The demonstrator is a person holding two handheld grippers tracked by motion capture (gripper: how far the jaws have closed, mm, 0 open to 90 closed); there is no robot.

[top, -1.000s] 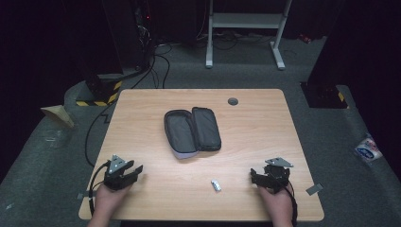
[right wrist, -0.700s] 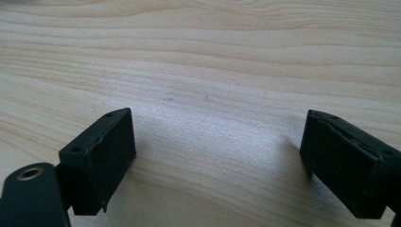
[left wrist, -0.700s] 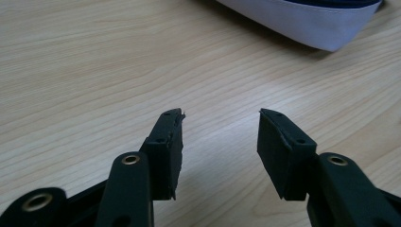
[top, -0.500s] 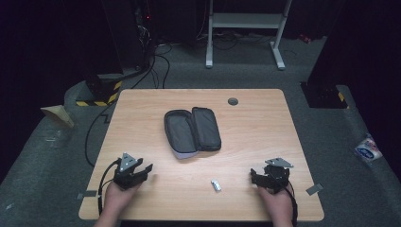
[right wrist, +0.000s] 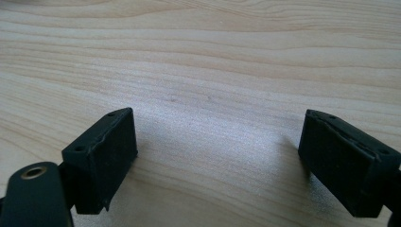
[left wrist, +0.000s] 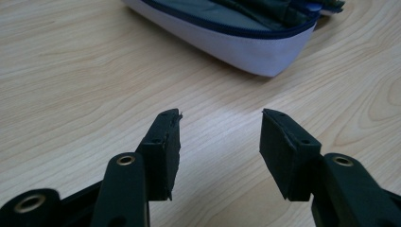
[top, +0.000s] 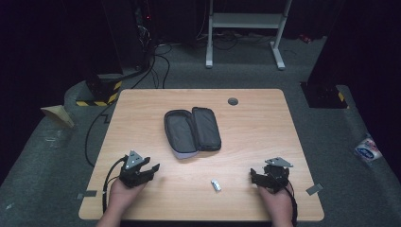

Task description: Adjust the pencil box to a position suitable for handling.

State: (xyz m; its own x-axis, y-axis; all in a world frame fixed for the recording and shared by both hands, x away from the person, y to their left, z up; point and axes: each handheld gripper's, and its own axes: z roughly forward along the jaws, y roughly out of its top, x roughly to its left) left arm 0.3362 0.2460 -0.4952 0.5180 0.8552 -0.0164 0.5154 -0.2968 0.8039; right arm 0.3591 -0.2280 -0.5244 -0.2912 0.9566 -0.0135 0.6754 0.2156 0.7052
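An open dark zip pouch (top: 191, 132) lies flat in the middle of the wooden table (top: 265, 132). My left gripper (top: 152, 169) is at the front left, aimed right and up toward the pouch, open with nothing between its fingers. In the left gripper view, the gripper (left wrist: 221, 118) hovers over bare wood, and the pouch's pale edge (left wrist: 246, 47) lies a short way ahead. My right gripper (top: 254, 176) rests at the front right, pointing left. Its jaws stand wide open over bare wood in the right gripper view (right wrist: 218, 120). A small silver object (top: 215, 185) lies between the two grippers.
A round dark grommet (top: 232, 101) sits near the table's far edge. Cables trail from both grippers off the front edge. Beyond the table are a dark floor, a white metal stand (top: 246, 28) and a yellow-black striped block (top: 99, 92).
My left gripper has moved to the right and slightly away from the front edge, toward the pouch. The right gripper, pouch and small object have stayed put.
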